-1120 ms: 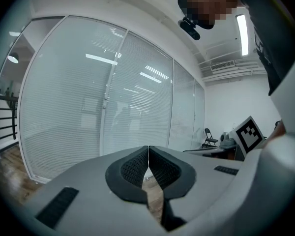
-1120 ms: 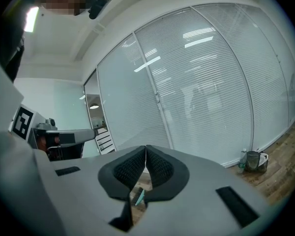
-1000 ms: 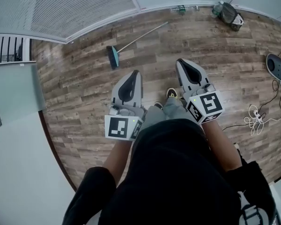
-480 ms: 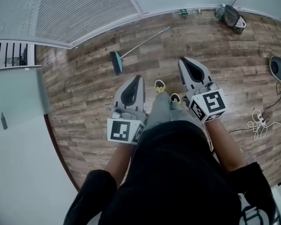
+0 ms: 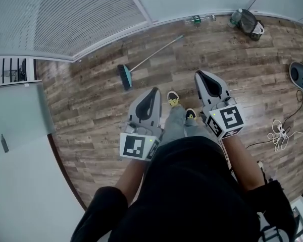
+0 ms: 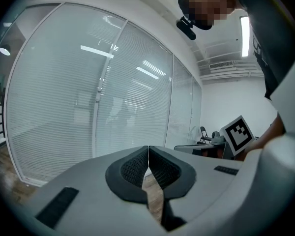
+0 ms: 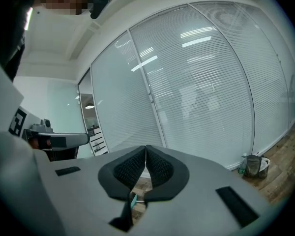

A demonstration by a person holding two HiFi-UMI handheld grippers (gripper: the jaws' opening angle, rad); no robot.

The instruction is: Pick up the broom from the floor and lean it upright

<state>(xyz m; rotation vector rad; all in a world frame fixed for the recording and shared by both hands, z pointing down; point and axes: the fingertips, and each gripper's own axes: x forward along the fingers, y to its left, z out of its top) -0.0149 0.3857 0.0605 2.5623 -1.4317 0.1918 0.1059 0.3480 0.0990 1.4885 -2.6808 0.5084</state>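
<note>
The broom (image 5: 141,63) lies flat on the wood floor ahead, its teal head (image 5: 124,76) nearer me and its thin grey handle running up-right toward the wall. My left gripper (image 5: 153,91) is held in front of my body, shut and empty, well short of the broom head. My right gripper (image 5: 200,75) is beside it, also shut and empty. In the right gripper view a sliver of the teal broom head (image 7: 133,199) shows below the closed jaws (image 7: 146,149). The left gripper view shows its jaws (image 6: 148,149) closed against blinds.
Glass walls with white blinds (image 5: 76,9) run along the far side. A dark bag (image 5: 247,20) and bottles (image 5: 194,19) sit by the wall. Cables (image 5: 280,132) and a dark device (image 5: 299,74) lie on the floor at right. My shoes (image 5: 173,98) show between the grippers.
The broom has drifted lower in the head view, closer to the grippers, as I walk toward it. Both grippers stay shut and have shifted slightly down-right in the view.
</note>
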